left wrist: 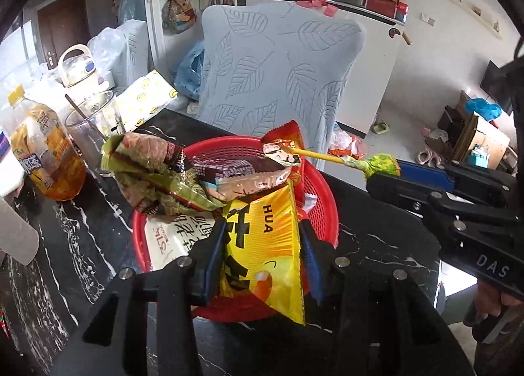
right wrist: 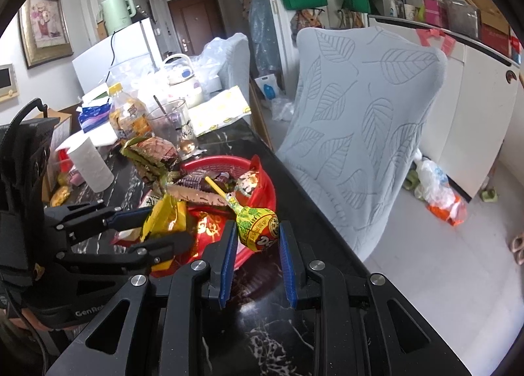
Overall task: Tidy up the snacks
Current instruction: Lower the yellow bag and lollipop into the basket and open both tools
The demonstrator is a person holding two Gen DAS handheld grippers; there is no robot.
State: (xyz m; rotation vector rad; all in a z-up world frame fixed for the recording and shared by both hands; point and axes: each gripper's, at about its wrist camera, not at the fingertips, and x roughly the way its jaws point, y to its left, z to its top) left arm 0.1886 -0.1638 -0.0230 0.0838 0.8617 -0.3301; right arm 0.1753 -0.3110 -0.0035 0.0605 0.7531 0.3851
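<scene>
The left tongs (left wrist: 262,245) have their blue pads on either side of a yellow snack packet (left wrist: 262,245), which stands between them over the near rim of the red basket (left wrist: 324,192); the left pad presses the wrapper, while I cannot tell whether the right pad touches it. The right tongs (right wrist: 257,241) stand narrowly apart around the green-and-yellow wrapped head of a lollipop (right wrist: 257,223); whether the pads actually pinch it I cannot tell. Its yellow stick points back over the basket. Inside the basket lie several more wrapped snacks, among them a brown chocolate bar (left wrist: 226,169) and a crumpled green wrapper (left wrist: 154,163) hanging over the far-left rim. The basket sits on the black marbled desk (left wrist: 376,245). To its left stand a yellow drink bottle (left wrist: 42,153) and a glass cup (left wrist: 91,127). Behind the desk is a pale leaf-patterned chair (left wrist: 278,75)
</scene>
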